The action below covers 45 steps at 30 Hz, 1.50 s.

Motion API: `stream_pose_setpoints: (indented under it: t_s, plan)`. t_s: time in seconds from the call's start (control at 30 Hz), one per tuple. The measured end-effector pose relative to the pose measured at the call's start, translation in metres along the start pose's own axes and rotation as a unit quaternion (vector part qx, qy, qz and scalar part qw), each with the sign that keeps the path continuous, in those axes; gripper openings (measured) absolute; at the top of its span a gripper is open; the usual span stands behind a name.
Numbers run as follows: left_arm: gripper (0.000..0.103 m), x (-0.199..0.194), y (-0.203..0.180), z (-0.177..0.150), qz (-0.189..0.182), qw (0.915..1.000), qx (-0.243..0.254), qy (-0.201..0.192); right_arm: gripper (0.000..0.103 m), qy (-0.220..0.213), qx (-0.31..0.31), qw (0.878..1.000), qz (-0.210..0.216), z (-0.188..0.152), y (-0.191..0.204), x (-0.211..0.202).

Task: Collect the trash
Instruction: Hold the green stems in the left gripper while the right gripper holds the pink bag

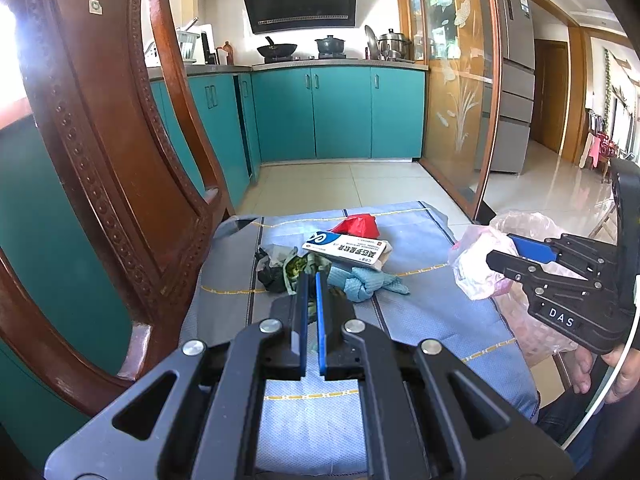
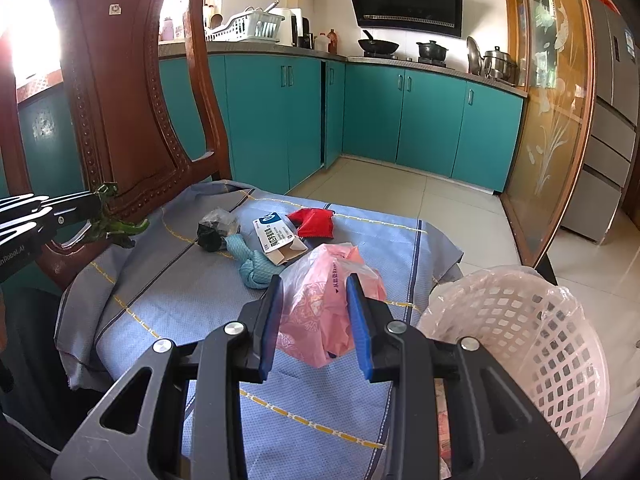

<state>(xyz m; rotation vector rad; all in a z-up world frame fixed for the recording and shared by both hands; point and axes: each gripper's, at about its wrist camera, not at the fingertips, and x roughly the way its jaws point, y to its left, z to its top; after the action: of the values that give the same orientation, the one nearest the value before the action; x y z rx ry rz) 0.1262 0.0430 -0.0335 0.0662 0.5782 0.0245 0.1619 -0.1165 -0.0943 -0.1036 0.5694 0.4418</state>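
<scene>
My left gripper (image 1: 311,280) is shut on a green crumpled wrapper (image 2: 114,226) and holds it above the blue cloth (image 2: 192,292) near the chair back. On the cloth lie a black bag (image 2: 210,232), a white and blue medicine box (image 2: 274,234), a red wrapper (image 2: 314,221) and a knotted teal rag (image 2: 250,262). My right gripper (image 2: 316,284) is open, its fingers either side of a pink plastic bag (image 2: 324,304) that lies on the cloth; the bag also shows in the left wrist view (image 1: 478,264).
A pink lattice basket (image 2: 528,336) lined with clear plastic stands at the right of the cloth. A carved wooden chair back (image 2: 120,92) rises at the left. Teal kitchen cabinets (image 2: 432,120) and a glass sliding door (image 2: 556,120) stand behind, with tiled floor between.
</scene>
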Motion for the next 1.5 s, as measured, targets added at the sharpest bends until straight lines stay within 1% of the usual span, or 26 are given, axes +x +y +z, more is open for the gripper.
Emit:
stream_pose_setpoints:
  t_s: [0.9, 1.5]
  plan:
    - [0.005, 0.0034, -0.0051, -0.0065, -0.002, 1.0000, 0.006, 0.003, 0.033, -0.005, -0.001, 1.000, -0.003, 0.0001, -0.0031, -0.0073]
    - [0.005, 0.0029, -0.0087, -0.0080, 0.000, 1.0000, 0.004, 0.007, 0.033, -0.003, -0.008, 1.000, -0.005, -0.0004, 0.0022, -0.0070]
